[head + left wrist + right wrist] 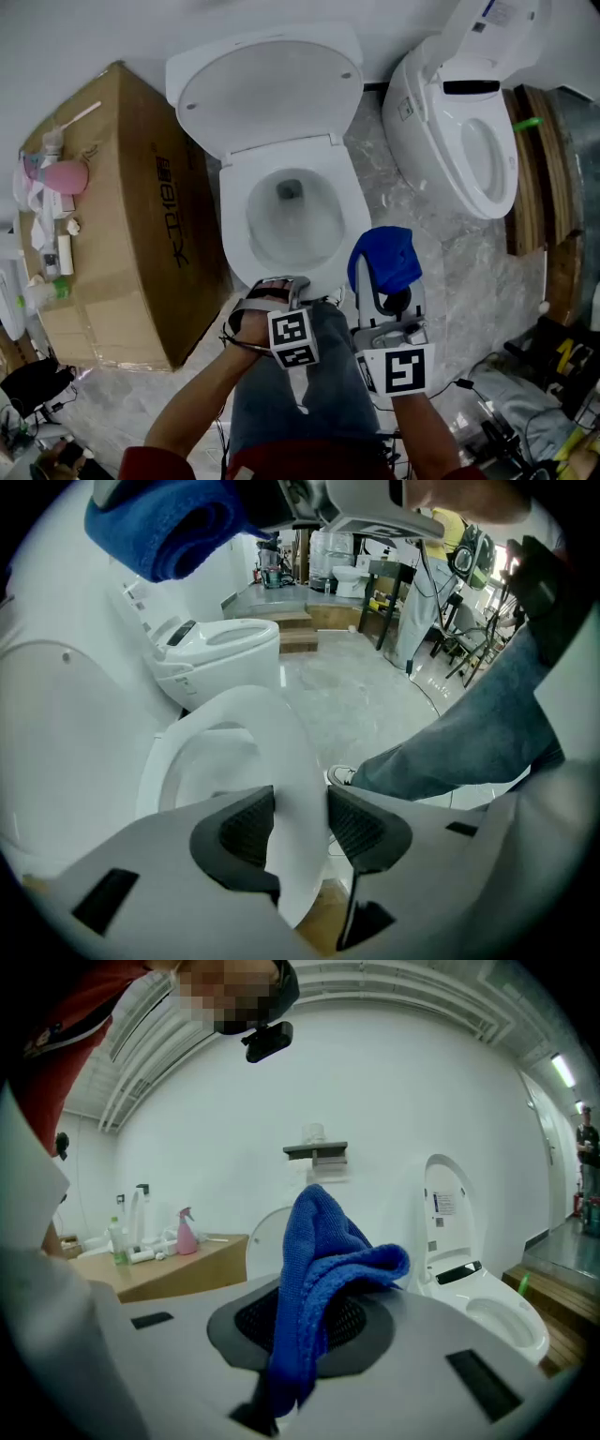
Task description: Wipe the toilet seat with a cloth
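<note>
while the white toilet seat (234,225) lies over the bowl, it looks smooth, hard and shiny, a ring shaped like an egg. its long way runs from the raised lid (267,89) down to the front edge by the person's knee. the left claw (302,824) points down at that front edge. its two dark bumpy pads stand wide apart, one on each side of the thin rim, and they do not pinch it. the right claw (314,1321) is closed on a soft, fuzzy blue cloth (323,1260). the cloth is folded over and sticks up out of the claw. it is just beside the seat's front right edge. a brown cardboard box (131,234) stands left of the toilet.
</note>
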Demonstrator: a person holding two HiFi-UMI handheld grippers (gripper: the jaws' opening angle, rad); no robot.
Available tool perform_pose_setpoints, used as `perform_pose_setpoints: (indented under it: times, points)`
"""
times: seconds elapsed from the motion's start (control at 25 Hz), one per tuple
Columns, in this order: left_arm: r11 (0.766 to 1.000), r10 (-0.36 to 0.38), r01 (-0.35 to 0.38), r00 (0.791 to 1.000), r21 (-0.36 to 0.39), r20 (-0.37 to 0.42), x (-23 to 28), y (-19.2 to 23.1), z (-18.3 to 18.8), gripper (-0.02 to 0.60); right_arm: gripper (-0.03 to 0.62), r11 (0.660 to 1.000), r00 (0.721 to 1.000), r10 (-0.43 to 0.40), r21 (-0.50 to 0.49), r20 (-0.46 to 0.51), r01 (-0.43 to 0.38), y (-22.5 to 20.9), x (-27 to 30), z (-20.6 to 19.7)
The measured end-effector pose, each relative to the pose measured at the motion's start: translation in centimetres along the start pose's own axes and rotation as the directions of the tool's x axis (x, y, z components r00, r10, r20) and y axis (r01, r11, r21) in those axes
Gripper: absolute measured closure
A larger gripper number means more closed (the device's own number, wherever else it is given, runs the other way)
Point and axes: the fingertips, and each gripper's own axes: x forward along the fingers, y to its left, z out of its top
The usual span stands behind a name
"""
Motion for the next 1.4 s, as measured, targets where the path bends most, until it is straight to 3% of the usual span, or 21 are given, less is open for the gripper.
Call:
perform_pose_setpoints:
  times: [0.36, 0.64, 1.12, 1.4]
  points:
    - [1.000, -0.003, 0.003, 1.000, 0.031, 0.000, 7.1, -2.0, -2.3, 0.360, 0.528, 0.997, 0.999, 0.050, -0.053, -0.014, -0.050, 0.1, 2.7, -7.8]
    - [0.999, -0.040, 0.040, 0.999, 0.003, -0.027, 12.1, -2.9, -4.1, 0.371, 0.529, 0.999, 1.000, 0.021, -0.033, -0.018, -0.021, 0.3, 2.8, -11.9]
    - [0.996, -0.091, 0.090, 0.994, -0.029, -0.058, 17.0, -3.3, -5.7, 0.380, 0.529, 1.000, 0.999, -0.002, -0.015, -0.033, 0.001, 0.0, 2.0, -14.4]
    - [0.995, -0.092, 0.091, 0.995, -0.036, -0.030, 17.4, -3.0, -5.9, 0.379, 0.528, 0.999, 0.997, 0.027, -0.038, -0.078, -0.030, 0.2, 1.8, -15.7]
